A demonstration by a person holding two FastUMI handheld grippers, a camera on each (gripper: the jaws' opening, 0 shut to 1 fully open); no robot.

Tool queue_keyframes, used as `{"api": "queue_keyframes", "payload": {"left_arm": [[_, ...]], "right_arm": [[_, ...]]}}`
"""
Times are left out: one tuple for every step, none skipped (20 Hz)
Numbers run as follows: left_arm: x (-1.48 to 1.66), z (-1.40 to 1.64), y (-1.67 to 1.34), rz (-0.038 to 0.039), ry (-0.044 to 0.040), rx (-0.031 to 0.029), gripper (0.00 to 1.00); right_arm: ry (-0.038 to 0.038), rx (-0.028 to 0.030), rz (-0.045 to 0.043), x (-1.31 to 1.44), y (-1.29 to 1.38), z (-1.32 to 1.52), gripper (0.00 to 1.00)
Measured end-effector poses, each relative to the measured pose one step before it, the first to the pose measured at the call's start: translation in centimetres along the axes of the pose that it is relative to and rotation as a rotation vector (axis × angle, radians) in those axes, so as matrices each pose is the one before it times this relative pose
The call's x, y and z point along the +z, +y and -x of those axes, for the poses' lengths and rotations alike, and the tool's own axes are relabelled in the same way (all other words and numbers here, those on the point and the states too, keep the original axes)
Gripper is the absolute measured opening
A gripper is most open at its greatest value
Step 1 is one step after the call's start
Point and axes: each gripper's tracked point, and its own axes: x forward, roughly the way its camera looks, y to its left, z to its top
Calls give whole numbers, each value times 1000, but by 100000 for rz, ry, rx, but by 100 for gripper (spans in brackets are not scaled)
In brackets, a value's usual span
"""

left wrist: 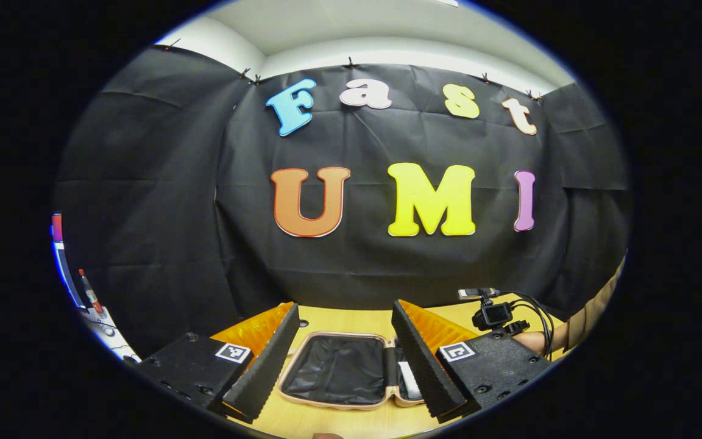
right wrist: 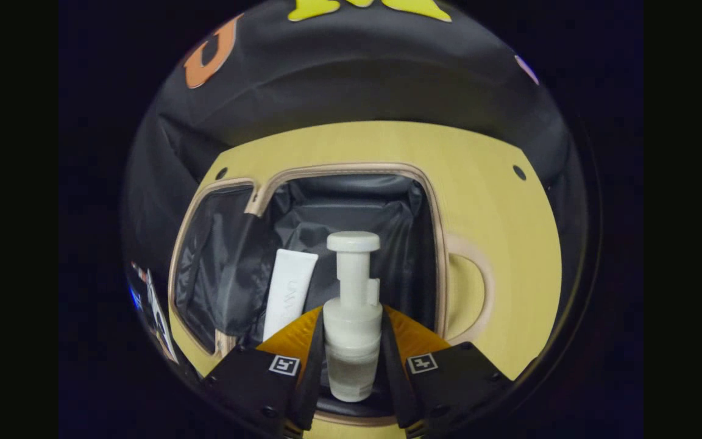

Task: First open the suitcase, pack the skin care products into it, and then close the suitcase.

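A: Right gripper view, biggest first: the counter carries the suitcase, lying open with its black lining showing and its handle toward the right.

B: And the products?

A: 1 white tube lies inside the case. The right gripper has its jaws closed on a white pump bottle, held upright over the case's near edge.

B: The left gripper view?

A: The left gripper hangs above the open case with jaws spread wide and nothing between them. The other gripper and a hand sit at the right.
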Motion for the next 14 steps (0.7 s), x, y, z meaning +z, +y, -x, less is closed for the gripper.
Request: {"api": "queue_keyframes", "payload": {"left_arm": [[-133, -287, 809, 238, 285, 1407, 96], [-222, -336, 843, 501, 947, 1295, 96], [-96, -409, 749, 447, 824, 1372, 96], [256, -478, 649, 373, 395, 1027, 96], [388, -410, 452, 133, -495, 554, 96], [406, -534, 516, -89, -660, 624, 96], [232, -506, 558, -323, -417, 490, 96], [39, -441, 668, -213, -127, 641, 96], [-180, -556, 651, 153, 655, 328, 96], [-448, -470, 720, 521, 1252, 88, 96], [-647, -617, 653, 1225, 2242, 186, 96], [-767, -646, 680, 1598, 2631, -617, 96], [-818, -623, 828, 2310, 1951, -175, 96], [-927, -815, 1236, 3970, 1348, -578, 100]], "right_arm": [[1157, -1339, -1256, -91, -201, -473, 47], [1445, -1081, -906, -234, -95, -615, 47], [1516, -1137, -1026, -308, -104, -353, 47], [1153, -1048, -801, -240, -71, -243, 47], [245, -1290, -380, -106, -69, -158, 47], [338, -972, 1, -185, -149, -258, 47], [598, -392, -46, -162, 130, -128, 47], [345, -182, -404, -162, 2, -30, 47], [-430, -20, -311, 212, -9, 89, 48], [358, 287, 84, -221, 94, -136, 49], [272, 909, -338, -23, 92, 183, 48], [-596, 1794, -1236, 85, 331, 273, 51], [-278, 416, -946, 57, -133, 516, 56], [-1311, 2377, -1121, 203, 125, 1084, 63]]}}
